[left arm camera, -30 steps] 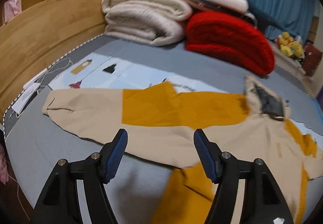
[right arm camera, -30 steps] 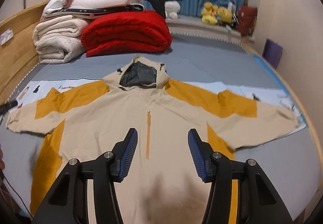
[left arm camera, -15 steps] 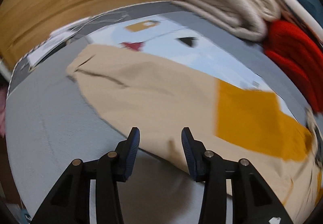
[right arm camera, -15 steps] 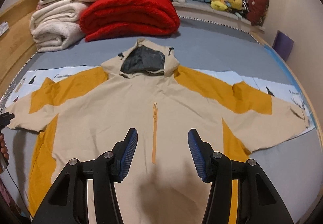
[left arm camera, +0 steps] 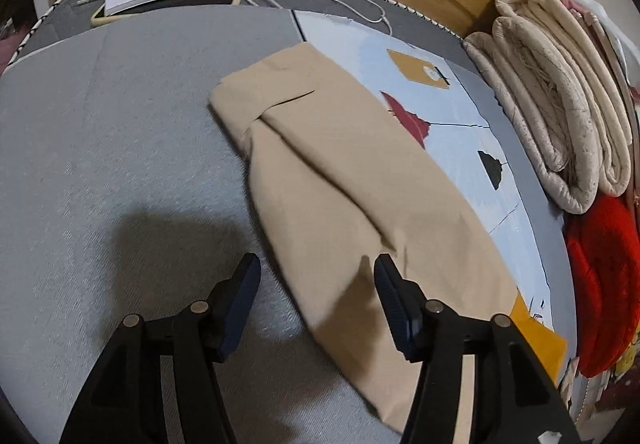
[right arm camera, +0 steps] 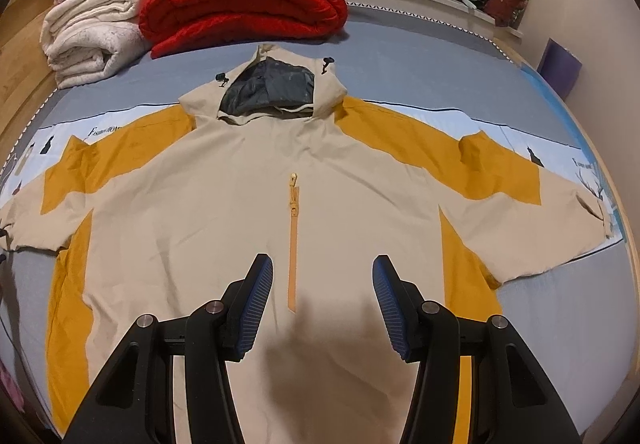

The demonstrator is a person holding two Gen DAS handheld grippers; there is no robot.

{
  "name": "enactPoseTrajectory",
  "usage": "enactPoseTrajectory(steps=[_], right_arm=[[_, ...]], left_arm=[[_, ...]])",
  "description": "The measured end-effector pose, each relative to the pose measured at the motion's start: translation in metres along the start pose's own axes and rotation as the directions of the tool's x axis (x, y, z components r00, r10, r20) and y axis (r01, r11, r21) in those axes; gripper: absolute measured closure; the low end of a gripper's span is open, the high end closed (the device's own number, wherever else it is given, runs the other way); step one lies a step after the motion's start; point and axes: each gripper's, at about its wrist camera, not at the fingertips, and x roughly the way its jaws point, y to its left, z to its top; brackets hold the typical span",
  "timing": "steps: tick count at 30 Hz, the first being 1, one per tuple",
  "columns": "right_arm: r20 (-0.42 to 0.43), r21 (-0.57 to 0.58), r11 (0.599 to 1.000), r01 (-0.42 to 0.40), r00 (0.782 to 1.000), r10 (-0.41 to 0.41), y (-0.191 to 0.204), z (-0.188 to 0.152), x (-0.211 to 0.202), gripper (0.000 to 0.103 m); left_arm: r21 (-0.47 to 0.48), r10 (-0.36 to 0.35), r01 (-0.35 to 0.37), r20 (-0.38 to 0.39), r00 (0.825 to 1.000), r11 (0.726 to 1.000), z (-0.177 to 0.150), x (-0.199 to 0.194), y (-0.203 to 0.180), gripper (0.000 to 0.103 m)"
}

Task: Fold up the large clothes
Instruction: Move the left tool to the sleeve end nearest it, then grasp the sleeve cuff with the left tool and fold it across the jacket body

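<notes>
A beige and mustard hooded jacket (right arm camera: 224, 204) lies face up and spread flat on the grey bed (right arm camera: 400, 64), its hem cut off behind the right tongs (right arm camera: 322, 298), and its left cuff runs past the picture's edge. The right tongs hang partly open over the chest, empty, beside the orange zipper (right arm camera: 293, 240). The left tongs (left arm camera: 316, 302), having just opened a little, stand partly open above the beige left sleeve (left arm camera: 340, 180), gripping nothing.
</notes>
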Motion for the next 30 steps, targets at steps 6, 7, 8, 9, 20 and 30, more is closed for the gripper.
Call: enactPoseTrajectory(steps=[6,7,8,9,20,30], right_arm=[[-0.007,0.000,1.000,0.005,1.000,-0.005,-0.001,0.000,0.004,0.050],[-0.010,0.003,1.000,0.003,1.000,-0.003,-0.001,0.000,0.004,0.050],[-0.011,0.006,1.000,0.001,1.000,-0.001,-0.002,0.000,0.004,0.050],[-0.013,0.008,1.000,0.001,1.000,-0.001,-0.003,-0.001,0.004,0.050],[-0.013,0.045,0.999,-0.018,1.000,0.018,-0.013,0.001,0.004,0.057],[-0.029,0.061,0.995,-0.082,0.996,0.083,-0.022,-0.001,0.009,0.047]], left_arm=[[0.021,-0.020,0.020,0.000,1.000,1.000,-0.003,0.003,-0.010,0.096],[0.015,-0.029,0.029,0.007,1.000,0.999,-0.003,0.001,-0.010,0.098],[0.012,-0.035,0.035,0.015,0.999,0.999,-0.002,-0.001,-0.012,0.100],[0.011,-0.041,0.041,0.022,0.999,0.999,-0.001,-0.005,-0.015,0.101],[0.393,-0.330,0.290,0.037,0.943,0.872,-0.076,-0.119,-0.167,0.103],[0.668,-0.480,0.565,-0.337,0.810,0.485,-0.298,-0.216,-0.304,0.103]])
